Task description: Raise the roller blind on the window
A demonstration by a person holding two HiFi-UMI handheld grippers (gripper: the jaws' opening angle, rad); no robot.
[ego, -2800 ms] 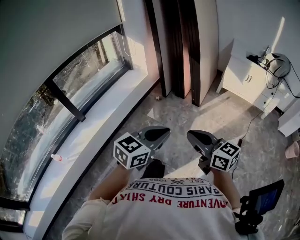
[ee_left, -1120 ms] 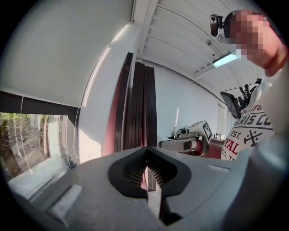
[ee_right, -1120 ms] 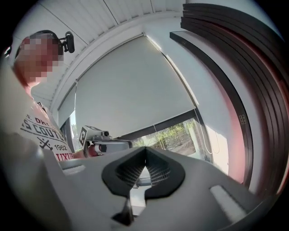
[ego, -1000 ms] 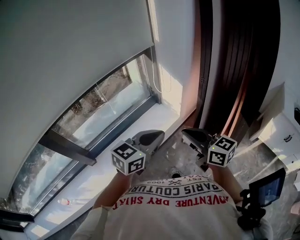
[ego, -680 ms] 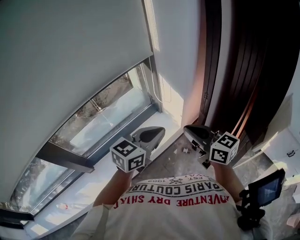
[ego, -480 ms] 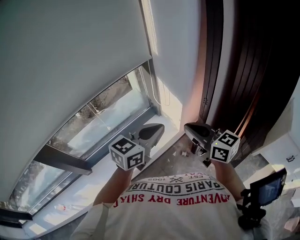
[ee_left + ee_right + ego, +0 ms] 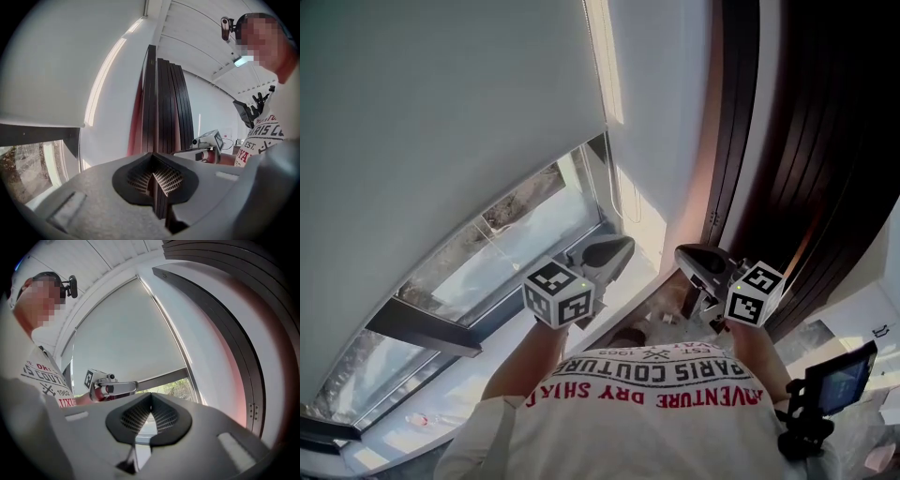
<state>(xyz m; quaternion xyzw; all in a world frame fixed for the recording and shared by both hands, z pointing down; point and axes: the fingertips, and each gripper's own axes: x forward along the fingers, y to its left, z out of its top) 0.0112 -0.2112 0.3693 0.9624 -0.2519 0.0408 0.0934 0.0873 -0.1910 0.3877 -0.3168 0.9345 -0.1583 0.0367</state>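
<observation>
The grey roller blind (image 7: 441, 122) covers most of the window, and its bottom edge leaves a strip of glass (image 7: 516, 234) bare. A thin cord (image 7: 619, 192) hangs by the window's right edge. My left gripper (image 7: 619, 249) is shut and empty, held level just short of the window's lower right corner. My right gripper (image 7: 689, 255) is beside it, also shut and empty, in front of the wall strip. In the left gripper view the jaws (image 7: 153, 176) meet, with the blind (image 7: 56, 70) to the left. In the right gripper view the jaws (image 7: 151, 404) meet before the blind (image 7: 126, 343).
A dark slatted wooden panel (image 7: 806, 141) stands at the right, and a white wall strip (image 7: 661, 112) separates it from the window. A pale sill (image 7: 469, 375) runs under the glass, with a small bottle (image 7: 422, 419) on it. A screen on a mount (image 7: 839, 380) sits at the lower right.
Both grippers have moved forward together toward the window's right corner and the wall strip. The blind and dark panel now fill more of the view. Both stayed shut.
</observation>
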